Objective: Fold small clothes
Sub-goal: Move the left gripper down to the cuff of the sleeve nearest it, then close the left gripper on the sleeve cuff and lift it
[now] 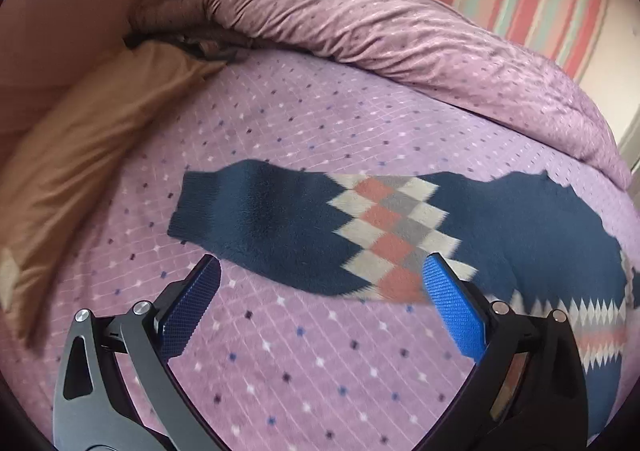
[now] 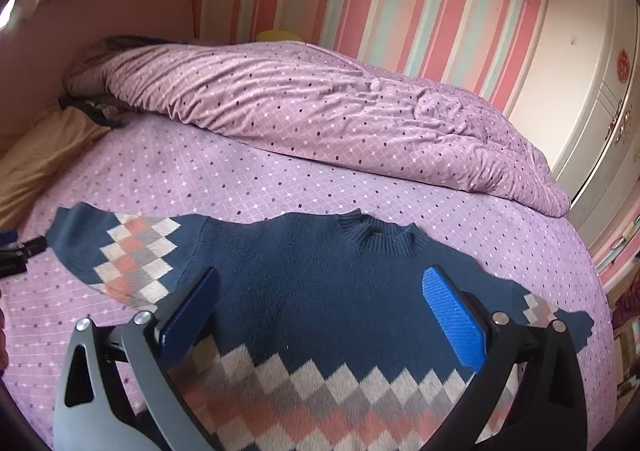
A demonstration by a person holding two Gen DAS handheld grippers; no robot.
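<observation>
And here it is, a small navy-blue knitted sweater (image 2: 304, 283) with bands of white, grey and salmon diamonds, lying flat and spread out on the lilac bedsheet with its white grid and little coloured squares (image 2: 224, 179). Ribbed collar (image 2: 376, 237) sits ahead of the right gripper (image 2: 320, 307), whose blue-padded fingers (image 2: 454, 317) are spread wide and gripping nothing, hovering over the chest with the diamond band across the body running between and behind them. One sleeve (image 2: 116, 255) stretches out beyond the left finger, argyle patch in its middle, cuff at the far end; the other sleeve end (image 2: 560, 317) peeks out past the right finger, partly hidden by the gripper frame. Over to the left gripper (image 1: 320, 295): fingers (image 1: 452, 311) parted as well, nothing between them but sheet, and that long sleeve (image 1: 280, 227) lies just ahead of the fingertips, its cuff edge (image 1: 180, 203) off toward the left finger, the right fingertip overlapping the diamond patch in view. This view is a little blurred. Bare sheet lies ahead of the sleeve and behind the left finger. Farther ahead, a rumpled lilac duvet in the same print (image 1: 360, 35) borders the free area, and a tan pillow (image 1: 80, 139) lies far out to the left.
</observation>
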